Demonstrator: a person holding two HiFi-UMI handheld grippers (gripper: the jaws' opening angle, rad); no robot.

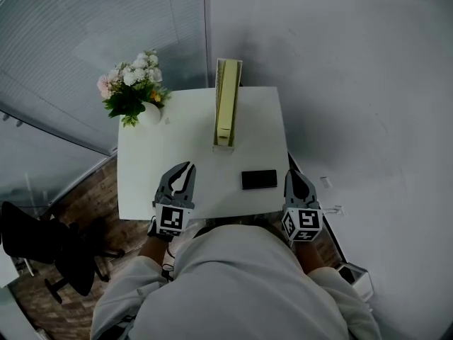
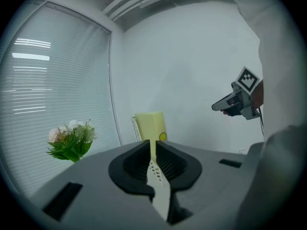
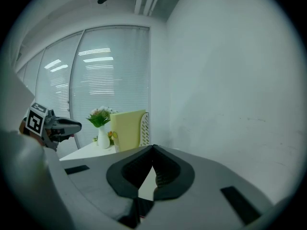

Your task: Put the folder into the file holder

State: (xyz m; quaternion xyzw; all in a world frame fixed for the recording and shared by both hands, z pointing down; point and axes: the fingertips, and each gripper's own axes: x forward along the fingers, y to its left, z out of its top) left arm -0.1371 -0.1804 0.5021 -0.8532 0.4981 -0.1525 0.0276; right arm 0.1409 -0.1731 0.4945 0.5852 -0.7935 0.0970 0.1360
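A pale yellow folder [image 1: 228,98] stands upright inside the white perforated file holder [image 1: 221,144] at the back middle of the white table [image 1: 141,183]. The left gripper view shows the folder [image 2: 151,125] and holder [image 2: 136,127] far ahead. In the right gripper view the folder [image 3: 126,129] sits against the holder [image 3: 145,125]. My left gripper [image 1: 182,169] hovers over the table's front left, its jaws a narrow slit apart with nothing between them [image 2: 152,145]. At the front right edge my right gripper [image 1: 296,177] is shut and empty [image 3: 153,148].
A white vase of flowers [image 1: 133,91] stands on the table's back left corner. A flat black object [image 1: 259,179] lies near the front right. A grey wall runs along the right, window blinds along the left. A black office chair [image 1: 49,250] stands on the floor at left.
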